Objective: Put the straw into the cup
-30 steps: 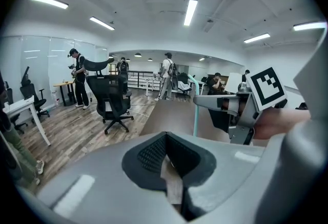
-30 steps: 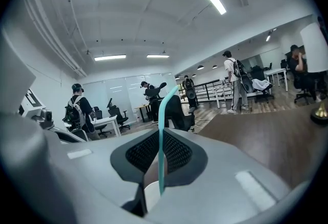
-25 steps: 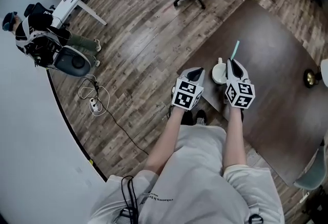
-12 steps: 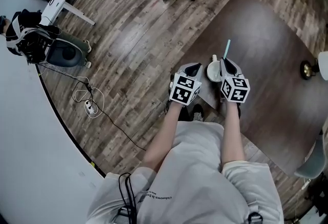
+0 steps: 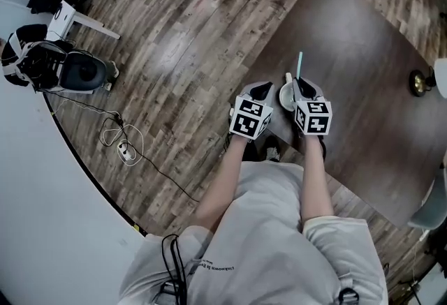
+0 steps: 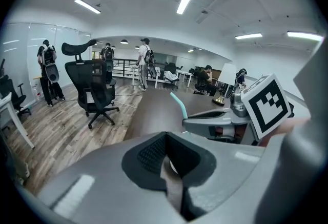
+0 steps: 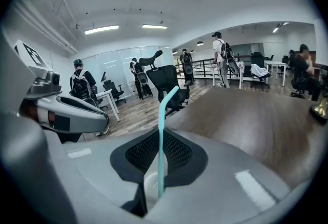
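In the head view the white cup (image 5: 286, 96) sits at the corner of the dark counter (image 5: 363, 45), between the left gripper (image 5: 261, 91) and the right gripper (image 5: 300, 85). The left gripper view shows its jaws drawn together, gripping nothing. The right gripper view shows its jaws clamped on the upright teal straw (image 7: 161, 125), whose lower end is seen against the cup.
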A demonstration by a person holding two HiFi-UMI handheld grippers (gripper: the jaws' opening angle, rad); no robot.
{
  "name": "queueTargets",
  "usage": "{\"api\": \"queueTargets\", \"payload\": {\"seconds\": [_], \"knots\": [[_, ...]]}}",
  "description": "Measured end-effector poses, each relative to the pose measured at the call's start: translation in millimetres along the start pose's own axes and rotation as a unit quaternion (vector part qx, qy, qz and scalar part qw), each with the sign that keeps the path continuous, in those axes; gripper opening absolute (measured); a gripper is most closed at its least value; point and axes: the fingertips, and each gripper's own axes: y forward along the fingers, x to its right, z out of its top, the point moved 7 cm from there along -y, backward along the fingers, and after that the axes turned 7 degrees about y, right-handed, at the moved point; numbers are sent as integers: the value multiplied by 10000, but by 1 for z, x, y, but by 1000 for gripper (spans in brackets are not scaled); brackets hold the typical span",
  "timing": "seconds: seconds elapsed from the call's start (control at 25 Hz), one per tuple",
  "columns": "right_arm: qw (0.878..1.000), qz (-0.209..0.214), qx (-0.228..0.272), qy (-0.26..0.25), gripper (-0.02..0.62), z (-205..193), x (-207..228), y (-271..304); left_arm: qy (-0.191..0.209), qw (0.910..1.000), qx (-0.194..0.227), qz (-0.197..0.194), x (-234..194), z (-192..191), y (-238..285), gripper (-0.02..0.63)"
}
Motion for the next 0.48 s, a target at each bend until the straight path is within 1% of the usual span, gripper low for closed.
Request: {"api": "queueTargets", "payload": {"seconds": [0.16, 0.32, 0.48], "knots": [[9998, -39, -80, -159, 49, 0, -1, 1, -25, 10000, -28, -63, 1, -1, 7, 0], [9997, -35, -99, -201, 52, 2, -2, 2, -24, 9999, -39, -100, 3, 1, 10, 0], [9997, -4, -78, -215, 69, 5, 0, 1, -17, 10000, -27, -83, 6, 2, 12, 0]]}}
